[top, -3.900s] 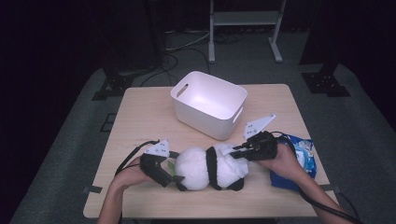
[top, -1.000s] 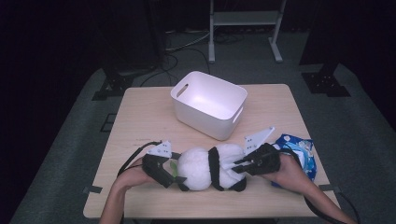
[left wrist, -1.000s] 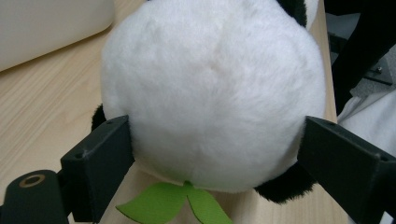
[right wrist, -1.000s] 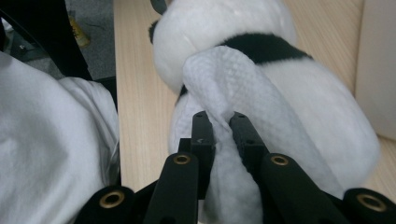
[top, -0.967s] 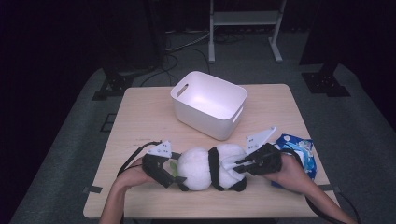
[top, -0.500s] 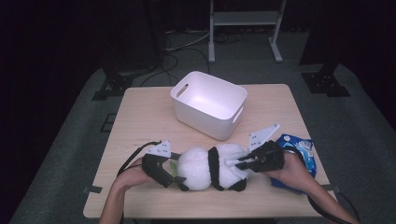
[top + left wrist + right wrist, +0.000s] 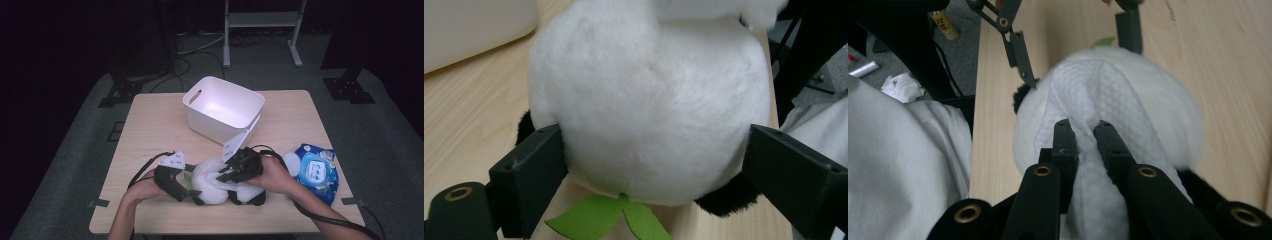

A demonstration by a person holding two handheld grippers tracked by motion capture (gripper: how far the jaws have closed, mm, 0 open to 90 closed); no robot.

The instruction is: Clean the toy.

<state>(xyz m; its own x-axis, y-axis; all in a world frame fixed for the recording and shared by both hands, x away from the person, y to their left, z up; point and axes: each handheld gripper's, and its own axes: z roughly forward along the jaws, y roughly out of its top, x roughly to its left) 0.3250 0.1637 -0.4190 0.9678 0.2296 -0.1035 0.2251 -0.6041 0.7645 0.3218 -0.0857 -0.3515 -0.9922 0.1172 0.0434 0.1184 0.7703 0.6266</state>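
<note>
The plush panda (image 7: 220, 182) lies on the tabletop (image 7: 150, 130), near its front edge, in front of the white bin (image 7: 222, 107). The left hand-held gripper (image 7: 651, 155) clamps the panda's round white head between its widely spread jaws; a green leaf (image 7: 611, 220) peeks from under the head. The right hand-held gripper (image 7: 1083, 132) comes from the panda's other side, and its almost closed jaws pinch a white wipe (image 7: 1098, 95) that lies draped over the panda's head. To the right of the panda, a blue wipes pack (image 7: 315, 172) rests on the tabletop. Behind the panda stands the white bin, well apart from it.
</note>
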